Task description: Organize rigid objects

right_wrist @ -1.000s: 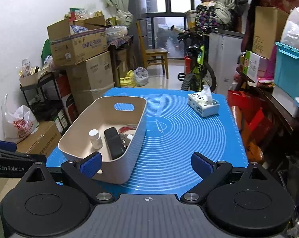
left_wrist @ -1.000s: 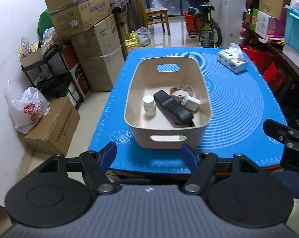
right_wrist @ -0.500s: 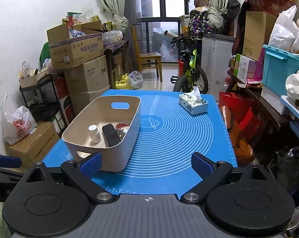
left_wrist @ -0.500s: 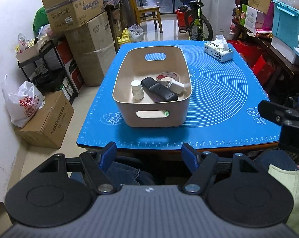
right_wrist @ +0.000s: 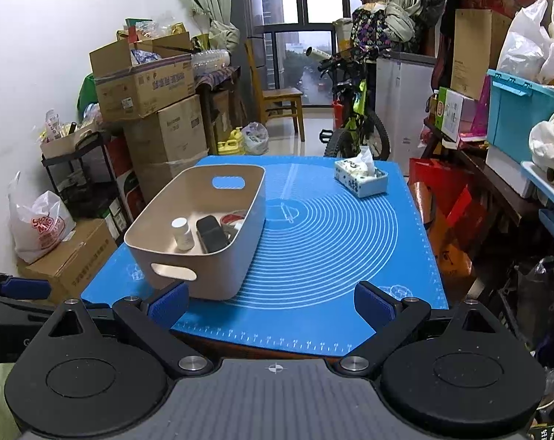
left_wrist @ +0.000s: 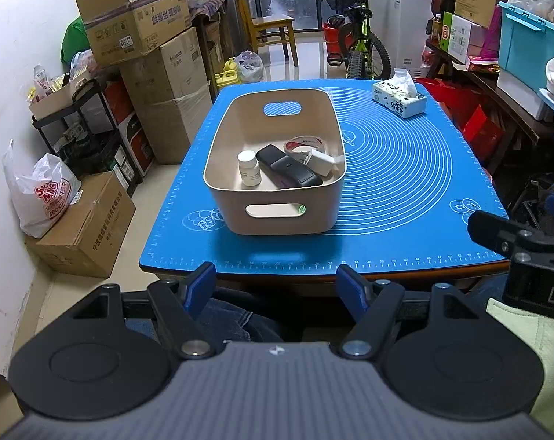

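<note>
A: Where do the task's things lie, and how do the tools stand?

B: The white bottle [left_wrist: 249,168], black case [left_wrist: 290,168], tape roll [left_wrist: 305,145] and white adapter [left_wrist: 323,162] all sit inside the beige bin [left_wrist: 277,216], toward its near end. The bin rests on the blue mat [left_wrist: 398,168], well apart from the tissue box [left_wrist: 400,97] at the mat's far right corner. The left gripper [left_wrist: 277,280] and right gripper [right_wrist: 273,302] are both spread, with nothing between the fingers, hanging short of the bin at the mat's near edge.

A: How is this step done well?

B: Judged from the bare mat, sorting looks complete; the step in hand is withdrawal. Keep both tools clear of the bin's near handle so it is not nudged.

A: What differs from a second ago?

B: The bin appears smaller and farther off in both views; the tools have backed away from it. The contents lie unchanged.
</note>
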The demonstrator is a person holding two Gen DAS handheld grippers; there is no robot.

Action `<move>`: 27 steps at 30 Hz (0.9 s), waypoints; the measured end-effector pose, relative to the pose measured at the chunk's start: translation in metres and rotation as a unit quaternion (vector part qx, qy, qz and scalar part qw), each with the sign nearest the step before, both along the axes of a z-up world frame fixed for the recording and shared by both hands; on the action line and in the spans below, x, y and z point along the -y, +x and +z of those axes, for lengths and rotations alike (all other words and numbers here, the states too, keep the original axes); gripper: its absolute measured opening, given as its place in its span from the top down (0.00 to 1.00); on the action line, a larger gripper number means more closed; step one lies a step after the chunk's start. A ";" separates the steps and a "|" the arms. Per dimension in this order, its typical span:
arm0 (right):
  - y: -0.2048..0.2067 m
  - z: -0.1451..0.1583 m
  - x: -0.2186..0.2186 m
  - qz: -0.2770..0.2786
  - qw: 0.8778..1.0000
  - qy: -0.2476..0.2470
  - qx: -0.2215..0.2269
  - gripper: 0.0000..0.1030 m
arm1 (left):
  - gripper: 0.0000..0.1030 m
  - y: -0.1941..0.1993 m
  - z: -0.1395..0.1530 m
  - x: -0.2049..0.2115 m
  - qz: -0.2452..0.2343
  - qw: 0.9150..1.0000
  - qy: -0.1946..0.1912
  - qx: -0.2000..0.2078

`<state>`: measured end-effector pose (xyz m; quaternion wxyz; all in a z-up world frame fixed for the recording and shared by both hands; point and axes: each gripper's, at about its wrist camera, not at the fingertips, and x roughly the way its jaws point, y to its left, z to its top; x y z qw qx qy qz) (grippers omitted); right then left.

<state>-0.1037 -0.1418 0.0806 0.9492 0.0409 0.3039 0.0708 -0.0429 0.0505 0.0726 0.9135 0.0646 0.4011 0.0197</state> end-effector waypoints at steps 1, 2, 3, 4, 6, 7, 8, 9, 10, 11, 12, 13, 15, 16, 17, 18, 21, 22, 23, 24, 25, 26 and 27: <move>0.000 -0.001 0.001 -0.001 1.000 0.001 -0.001 0.06 | 0.29 0.000 0.000 0.000 -0.001 1.000 0.000 0.000; 0.000 -0.001 0.001 -0.001 1.000 0.002 -0.002 0.06 | 0.29 -0.001 0.000 0.000 -0.001 1.000 0.000 0.000; 0.000 -0.002 0.002 -0.002 1.000 0.004 -0.003 0.06 | 0.29 -0.001 0.000 0.000 -0.001 1.000 0.001 0.000; 0.000 -0.002 0.002 -0.002 1.000 0.005 -0.003 0.06 | 0.29 -0.001 0.000 0.000 -0.001 1.000 0.001 0.000; 0.000 -0.002 0.003 -0.002 1.000 0.006 -0.004 0.06 | 0.29 -0.001 0.000 0.001 -0.003 1.000 0.001 -0.001; 0.000 -0.002 0.003 -0.001 1.000 0.007 -0.005 0.06 | 0.29 -0.001 0.000 0.002 -0.003 1.000 0.001 0.000; 0.000 -0.002 0.003 -0.001 1.000 0.007 -0.005 0.06 | 0.29 -0.002 0.000 0.002 -0.004 1.000 0.002 0.001; 0.001 -0.003 0.003 -0.001 1.000 0.008 -0.006 0.06 | 0.29 -0.002 0.000 0.002 -0.004 1.000 0.003 0.001; 0.001 -0.003 0.002 -0.001 1.000 0.008 -0.007 0.06 | 0.29 -0.002 0.001 0.002 -0.004 1.000 0.004 0.002; 0.001 -0.003 0.002 0.000 1.000 0.009 -0.007 0.06 | 0.29 -0.002 0.000 0.002 -0.004 1.000 0.005 0.002; 0.002 -0.003 0.002 0.000 1.000 0.009 -0.007 0.06 | 0.29 -0.002 0.001 0.002 -0.005 1.000 0.005 0.002; 0.002 -0.003 0.002 0.000 1.000 0.009 -0.007 0.06 | 0.29 -0.002 0.001 0.002 -0.005 1.000 0.004 0.003; 0.002 -0.004 0.001 0.000 1.000 0.008 -0.008 0.06 | 0.29 -0.002 0.001 0.002 -0.006 1.000 0.003 0.003; 0.002 -0.004 0.001 0.000 1.000 0.008 -0.008 0.06 | 0.29 -0.002 0.001 0.002 -0.006 1.000 0.004 0.003; 0.002 -0.004 0.000 0.000 1.000 0.008 -0.009 0.06 | 0.29 -0.002 0.001 0.002 -0.006 1.000 0.004 0.003; 0.003 -0.004 0.000 0.001 1.000 0.008 -0.009 0.06 | 0.29 -0.002 0.002 0.002 -0.006 1.000 0.003 0.004; 0.002 -0.005 0.000 0.001 1.000 0.009 -0.009 0.06 | 0.29 -0.002 0.003 0.002 -0.006 1.000 0.002 0.005; 0.003 -0.004 0.001 0.001 1.000 0.010 -0.009 0.06 | 0.29 -0.002 0.003 0.002 -0.006 1.000 0.002 0.006; 0.003 -0.004 0.001 0.001 1.000 0.009 -0.009 0.06 | 0.29 -0.002 0.003 0.002 -0.006 1.000 0.002 0.006; 0.003 -0.004 0.001 0.001 1.000 0.009 -0.009 0.06 | 0.29 -0.002 0.003 0.002 -0.006 1.000 0.002 0.006; 0.004 -0.005 0.001 0.001 1.000 0.009 -0.009 0.06 | 0.29 -0.002 0.003 0.002 -0.006 1.000 0.002 0.006; 0.003 -0.005 0.001 0.001 1.000 0.009 -0.009 0.06 | 0.29 -0.002 0.003 0.002 -0.007 1.000 0.002 0.006; 0.004 -0.005 0.001 0.001 1.000 0.009 -0.009 0.06 | 0.29 -0.002 0.003 0.002 -0.006 1.000 0.002 0.006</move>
